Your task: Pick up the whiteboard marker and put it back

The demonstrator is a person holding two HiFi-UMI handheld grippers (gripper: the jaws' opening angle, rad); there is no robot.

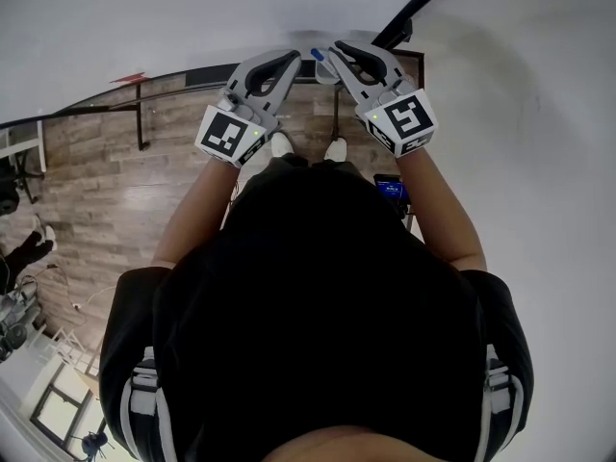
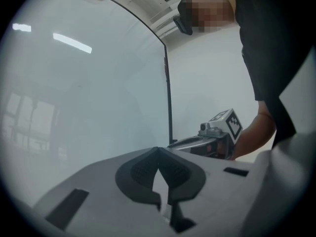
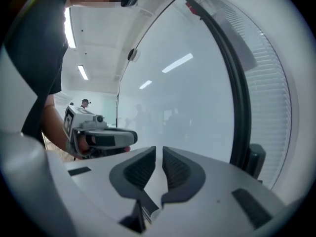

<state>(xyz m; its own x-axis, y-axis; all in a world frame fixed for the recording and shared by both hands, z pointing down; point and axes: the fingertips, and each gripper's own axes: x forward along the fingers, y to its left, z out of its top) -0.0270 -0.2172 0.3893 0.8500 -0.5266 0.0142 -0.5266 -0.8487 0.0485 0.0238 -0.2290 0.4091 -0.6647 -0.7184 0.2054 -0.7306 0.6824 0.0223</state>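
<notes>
1. Black shirt (image 1: 318, 306): fills the lower head view; both bare forearms reach forward from it.
2. Left gripper (image 1: 292, 59): jaws pressed together, tips touching, nothing between them. Marker cube faces the head camera.
3. Right gripper (image 1: 334, 52): jaws drawn almost together, only a thin slit between the pads, nothing in it. It is level with the left gripper and just beside it.
4. Whiteboard marker (image 1: 317, 54): only a blue end shows. It lies between the two gripper tips at the foot of the whiteboard (image 2: 89, 112), nearer the right gripper; contact cannot be determined.
5. White shoes (image 1: 281, 144) stand on the wooden floor (image 1: 106, 191) below the grippers.
</notes>
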